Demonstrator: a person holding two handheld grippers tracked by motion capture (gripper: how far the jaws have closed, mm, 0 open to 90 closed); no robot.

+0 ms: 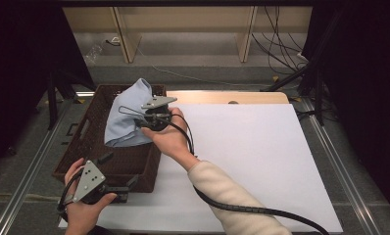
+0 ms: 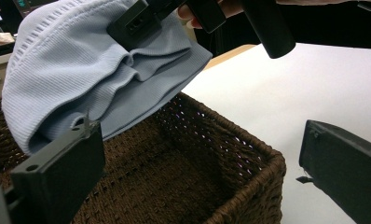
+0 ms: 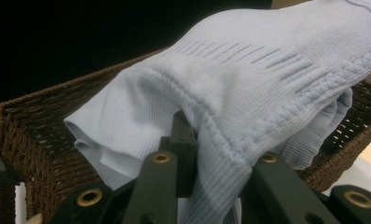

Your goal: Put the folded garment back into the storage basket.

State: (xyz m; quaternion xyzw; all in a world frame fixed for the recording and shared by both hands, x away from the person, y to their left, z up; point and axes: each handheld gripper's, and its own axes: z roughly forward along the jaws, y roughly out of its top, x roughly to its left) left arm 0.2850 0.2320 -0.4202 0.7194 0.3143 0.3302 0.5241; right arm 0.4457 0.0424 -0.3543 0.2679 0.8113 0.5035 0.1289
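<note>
A pale blue knitted garment [image 1: 127, 117] hangs bunched above a dark brown wicker basket [image 1: 85, 142], which sits on the table at about nine o'clock from a white sheet [image 1: 252, 161]. The right gripper [image 1: 143, 121] has its jaws clamped tight on a fold of the garment, holding it in the air over the basket. The left gripper [image 1: 118, 186], at the basket's six o'clock corner, has its jaws spread wide with nothing between them.
</note>
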